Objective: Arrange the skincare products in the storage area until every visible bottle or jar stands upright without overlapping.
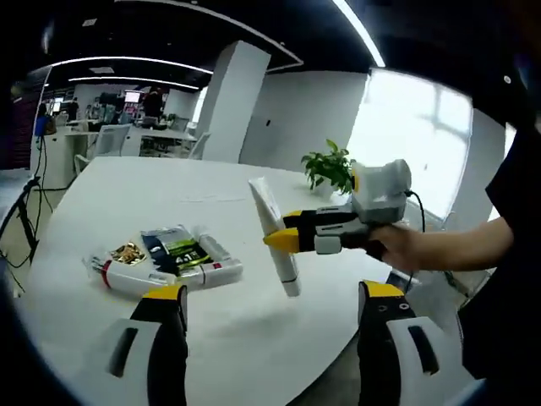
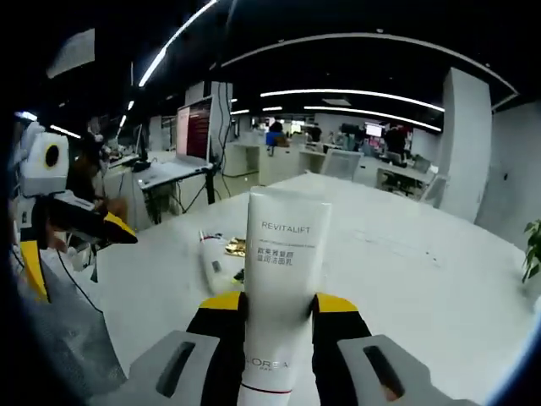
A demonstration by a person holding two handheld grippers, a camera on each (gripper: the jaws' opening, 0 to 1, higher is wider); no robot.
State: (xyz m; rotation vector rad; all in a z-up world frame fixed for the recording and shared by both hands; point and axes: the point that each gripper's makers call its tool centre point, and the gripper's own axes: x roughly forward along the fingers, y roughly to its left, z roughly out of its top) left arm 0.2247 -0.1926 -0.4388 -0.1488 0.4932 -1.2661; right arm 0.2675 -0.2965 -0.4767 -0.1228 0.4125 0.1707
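Observation:
A white tube marked REVITALIFT (image 2: 277, 279) stands upright between the jaws of my right gripper (image 2: 276, 315), which is shut on it above the white table (image 2: 406, 254). In the left gripper view the same tube (image 1: 275, 238) hangs in the air, held by the right gripper (image 1: 283, 241) coming in from the right. My left gripper (image 1: 270, 306) is open with nothing between its jaws, low over the table's near edge. Several skincare products (image 1: 165, 262) lie flat in a small heap on the table, left of the held tube; that heap (image 2: 221, 254) also lies beyond the tube in the right gripper view.
A potted green plant (image 1: 330, 167) stands at the table's far right. A person's hand and dark sleeve (image 1: 456, 245) hold the right gripper. Desks, chairs and people fill the office behind. The left gripper (image 2: 51, 220) appears at the left edge of the right gripper view.

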